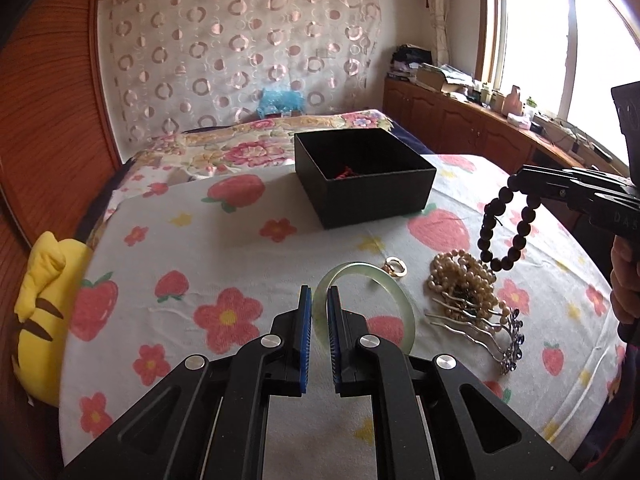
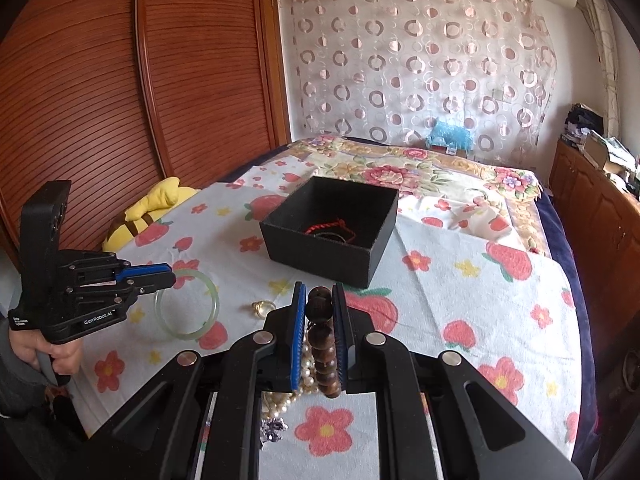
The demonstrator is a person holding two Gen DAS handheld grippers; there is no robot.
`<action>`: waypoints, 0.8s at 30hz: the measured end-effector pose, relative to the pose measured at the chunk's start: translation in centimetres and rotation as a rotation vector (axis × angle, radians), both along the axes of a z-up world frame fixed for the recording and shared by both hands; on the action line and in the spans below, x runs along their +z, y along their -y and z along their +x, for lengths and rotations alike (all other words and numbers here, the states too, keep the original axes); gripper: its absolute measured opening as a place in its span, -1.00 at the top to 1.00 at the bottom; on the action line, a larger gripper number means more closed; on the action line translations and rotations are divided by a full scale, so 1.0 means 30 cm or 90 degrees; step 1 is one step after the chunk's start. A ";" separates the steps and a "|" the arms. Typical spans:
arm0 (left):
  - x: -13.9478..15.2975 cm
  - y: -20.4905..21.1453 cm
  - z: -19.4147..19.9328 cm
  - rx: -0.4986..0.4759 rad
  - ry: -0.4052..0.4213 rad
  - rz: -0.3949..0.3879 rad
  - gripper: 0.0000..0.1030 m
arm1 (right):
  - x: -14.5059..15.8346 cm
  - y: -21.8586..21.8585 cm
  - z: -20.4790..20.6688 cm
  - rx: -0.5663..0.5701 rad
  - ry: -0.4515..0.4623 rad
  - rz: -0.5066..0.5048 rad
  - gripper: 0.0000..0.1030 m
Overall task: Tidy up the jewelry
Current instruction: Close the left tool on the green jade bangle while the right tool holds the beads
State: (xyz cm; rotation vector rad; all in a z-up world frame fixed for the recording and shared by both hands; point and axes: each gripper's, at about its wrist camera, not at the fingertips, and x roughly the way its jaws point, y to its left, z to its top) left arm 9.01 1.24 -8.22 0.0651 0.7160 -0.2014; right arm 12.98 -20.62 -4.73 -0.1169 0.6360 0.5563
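White cloth printed with strawberries and pink flowers [image 1: 248,264] covers the work surface, which sits in front of a bed with a floral bedspread [image 2: 424,168]. Behind the bed hangs a sheer curtain with pink rings [image 1: 240,52]; ribbed reddish wooden panels [image 2: 120,92] run along one wall, and a low wooden cabinet [image 1: 452,120] under a bright window [image 1: 560,40] is piled with clutter. A yellow plush toy [image 1: 44,316] leans at the cloth's edge.

An open black box [image 1: 360,176] stands toward the far side of the cloth, with a red cord bracelet [image 2: 332,226] lying inside it.

Nearer, a pale green jade bangle [image 1: 364,308] lies flat. The left gripper [image 1: 320,312] has its blue-padded jaws narrowly parted, straddling the bangle's near-left rim; whether the pads actually touch it cannot be told. Just beyond the bangle sits a small gold ring [image 1: 396,268]. Beside them lie a heap of pearl strands [image 1: 460,280] and a silver hair comb with dark stones [image 1: 492,336], touching each other.

The right gripper [image 2: 320,312] has its jaws clamped on a dark wooden bead bracelet [image 1: 504,228], which hangs in a loop, lifted above the pearls.
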 end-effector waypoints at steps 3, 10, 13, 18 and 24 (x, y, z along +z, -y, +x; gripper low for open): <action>0.010 -0.009 0.006 0.001 0.006 -0.005 0.86 | 0.022 -0.011 0.005 0.005 0.008 -0.003 0.71; 0.035 -0.028 0.036 0.002 0.016 -0.022 0.86 | 0.069 -0.045 0.044 0.011 0.026 -0.017 0.71; 0.039 -0.034 0.054 0.005 0.016 -0.025 0.86 | 0.082 -0.054 0.078 0.006 0.031 -0.025 0.71; 0.045 -0.044 0.079 0.010 0.019 -0.030 0.86 | 0.105 -0.054 0.147 -0.012 0.030 -0.023 0.71; 0.057 -0.047 0.096 0.014 0.025 -0.033 0.86 | 0.126 -0.049 0.196 -0.025 0.029 -0.011 0.71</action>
